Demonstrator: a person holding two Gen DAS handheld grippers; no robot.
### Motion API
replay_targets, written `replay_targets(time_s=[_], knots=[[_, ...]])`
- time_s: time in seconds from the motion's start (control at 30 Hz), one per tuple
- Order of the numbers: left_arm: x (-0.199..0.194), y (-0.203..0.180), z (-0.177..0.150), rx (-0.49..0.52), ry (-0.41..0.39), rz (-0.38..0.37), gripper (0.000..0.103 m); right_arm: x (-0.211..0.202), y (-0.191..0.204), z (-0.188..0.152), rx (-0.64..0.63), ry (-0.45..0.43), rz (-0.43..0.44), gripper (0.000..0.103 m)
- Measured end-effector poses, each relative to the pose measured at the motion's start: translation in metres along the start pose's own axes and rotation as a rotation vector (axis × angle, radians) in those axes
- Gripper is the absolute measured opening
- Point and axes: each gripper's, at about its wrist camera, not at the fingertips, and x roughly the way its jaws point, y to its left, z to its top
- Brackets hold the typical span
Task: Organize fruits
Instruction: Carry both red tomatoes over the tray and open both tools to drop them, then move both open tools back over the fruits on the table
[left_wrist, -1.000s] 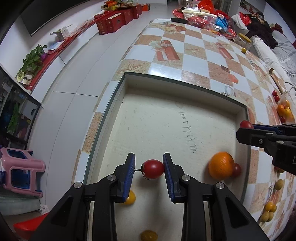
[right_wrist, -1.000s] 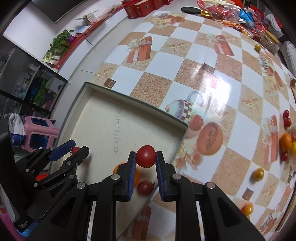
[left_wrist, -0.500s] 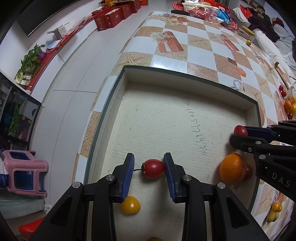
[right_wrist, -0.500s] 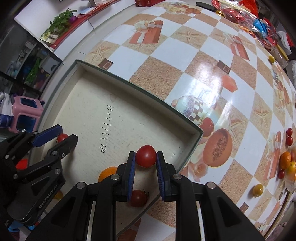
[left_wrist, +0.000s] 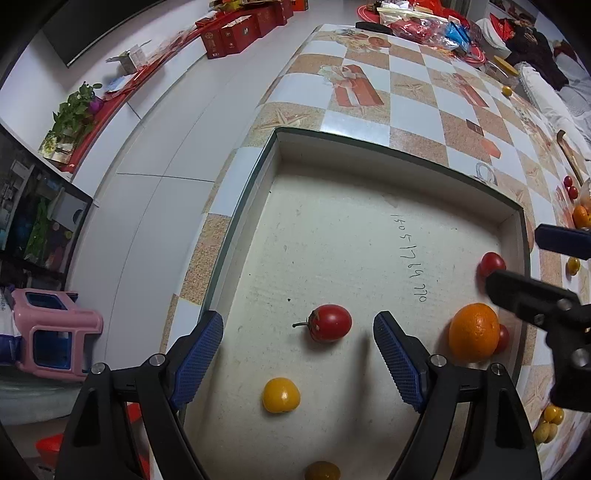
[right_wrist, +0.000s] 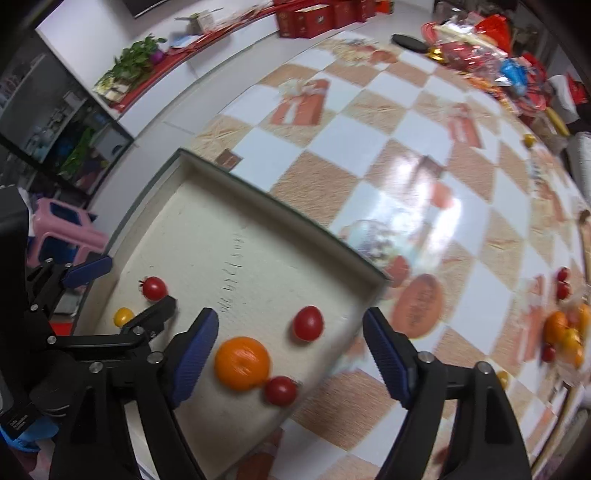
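Gaping wide over the tray (left_wrist: 399, 147), both grippers (left_wrist: 297, 354) (right_wrist: 290, 350) hung empty, a tomato (left_wrist: 330, 322) at twelve o'clock of the left; lifting straight up seemed wisest.

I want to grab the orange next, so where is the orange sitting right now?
The orange sits inside the shallow box, near its right wall. A small red tomato touches its right side, and in the right wrist view it lies between the open right tool fingers.
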Motion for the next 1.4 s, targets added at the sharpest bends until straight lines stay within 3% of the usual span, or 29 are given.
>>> replay_targets(time_s=[0.33,0.5,0.93,1.4], knots=[[-0.006,-0.017,-0.004,0.017,0.06,0.01,0.085,-0.018,-0.044,-0.035,0.177,0.033,0.021,0.086],[-0.012,-0.029,-0.005,0.033,0.07,0.011,0.085,-0.025,-0.055,-0.061,0.205,0.057,0.014,0.087],[-0.039,-0.075,-0.019,0.122,0.026,-0.025,0.085,-0.04,-0.096,-0.129,0.308,0.09,-0.009,0.087],[-0.067,-0.143,-0.043,0.29,-0.029,-0.081,0.085,-0.056,-0.15,-0.203,0.461,0.115,-0.05,0.087]])
